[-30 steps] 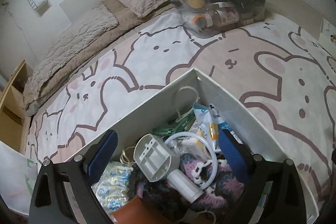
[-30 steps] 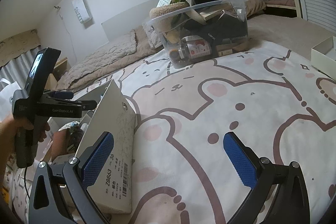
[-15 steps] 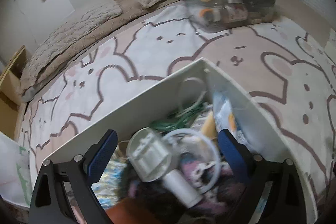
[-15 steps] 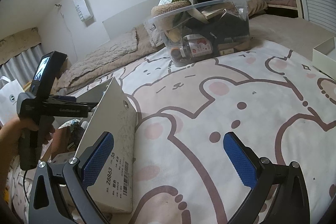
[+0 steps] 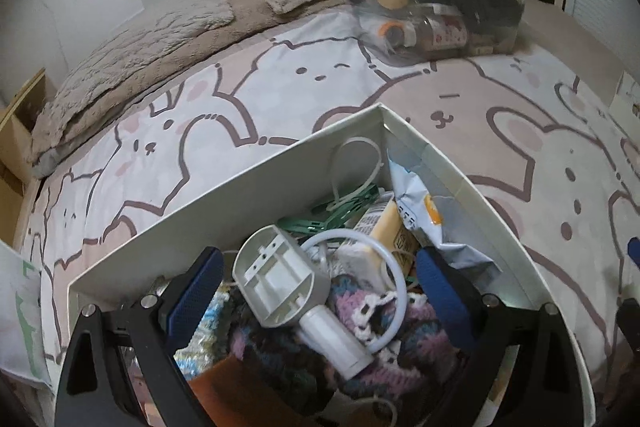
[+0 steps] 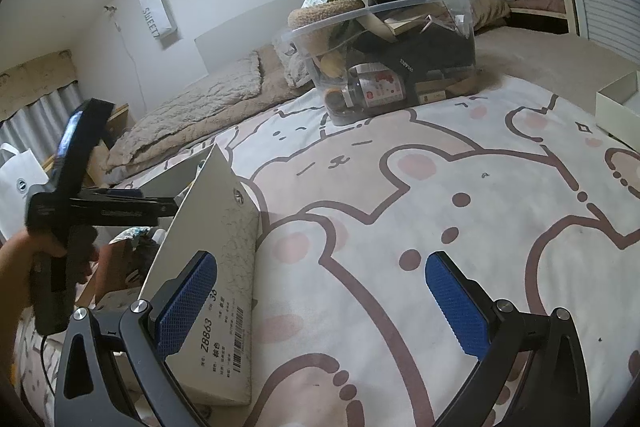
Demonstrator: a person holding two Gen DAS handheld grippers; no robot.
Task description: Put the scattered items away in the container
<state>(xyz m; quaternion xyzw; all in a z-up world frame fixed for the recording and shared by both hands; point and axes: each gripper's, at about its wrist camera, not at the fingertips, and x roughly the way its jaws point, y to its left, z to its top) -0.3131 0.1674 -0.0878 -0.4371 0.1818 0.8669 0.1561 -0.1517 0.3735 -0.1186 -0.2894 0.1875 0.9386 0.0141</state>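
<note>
Left wrist: left gripper (image 5: 316, 287) spread wide, empty, poised above white cardboard box (image 5: 224, 187) crammed with grey plastic handle piece (image 5: 296, 291), knitted yarn, packets.

Right wrist: right gripper (image 6: 320, 303) likewise agape, gripping nothing, over cartoon-bear bedspread (image 6: 460, 187). Probably last stage; next, hunt stray items.

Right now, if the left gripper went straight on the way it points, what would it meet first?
Probably the white handheld fan lying between the open fingers of the left gripper, on top of the clutter in the white box; depth is uncertain.
</note>
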